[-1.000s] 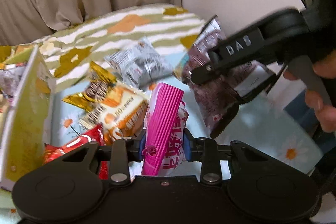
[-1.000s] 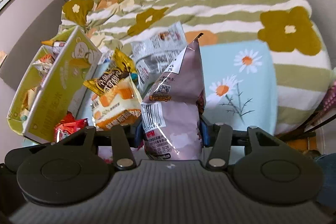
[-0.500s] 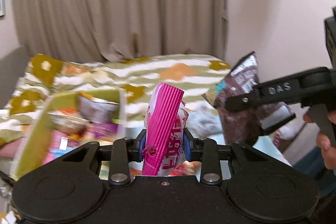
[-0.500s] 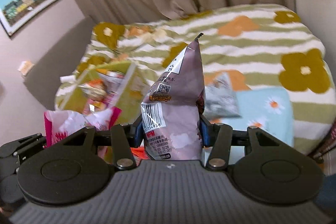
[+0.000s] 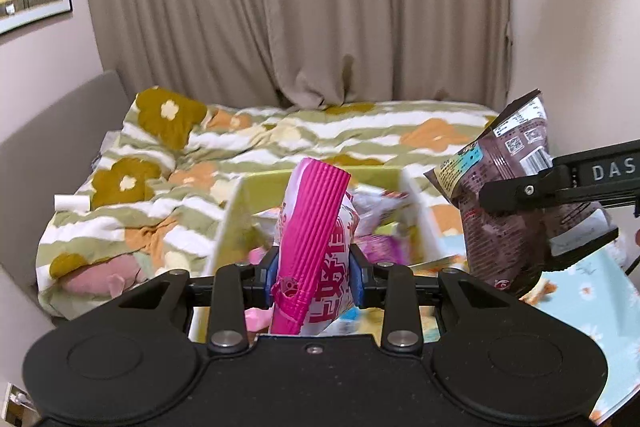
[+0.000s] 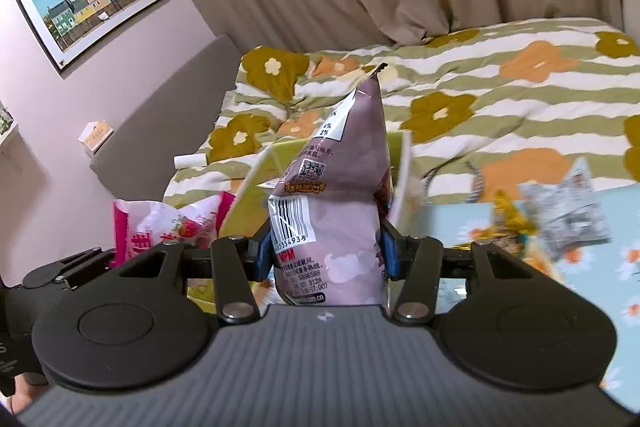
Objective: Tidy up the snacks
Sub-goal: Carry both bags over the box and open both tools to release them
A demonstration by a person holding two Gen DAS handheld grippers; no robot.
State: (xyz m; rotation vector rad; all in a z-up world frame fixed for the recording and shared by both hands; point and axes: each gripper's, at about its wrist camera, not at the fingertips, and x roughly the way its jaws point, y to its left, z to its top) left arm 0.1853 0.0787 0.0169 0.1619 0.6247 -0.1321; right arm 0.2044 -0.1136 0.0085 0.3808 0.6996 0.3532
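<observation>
My left gripper is clamped on the pink snack packet; my right gripper is clamped on the mauve snack bag. Both are held in the air above the near edge of the yellow-green box, which sits on the bed.

Risk: both loads converge on one opening. If released together, the bags may collide, and one could catch the box wall and slide onto the bed. The mauve bag is gripped low, so its tall upper part may flop sideways.

Orientation: each packet stands upright, long axis near vertical; the pink packet's crimped end points up, the mauve bag's torn corner points up and away from me
</observation>
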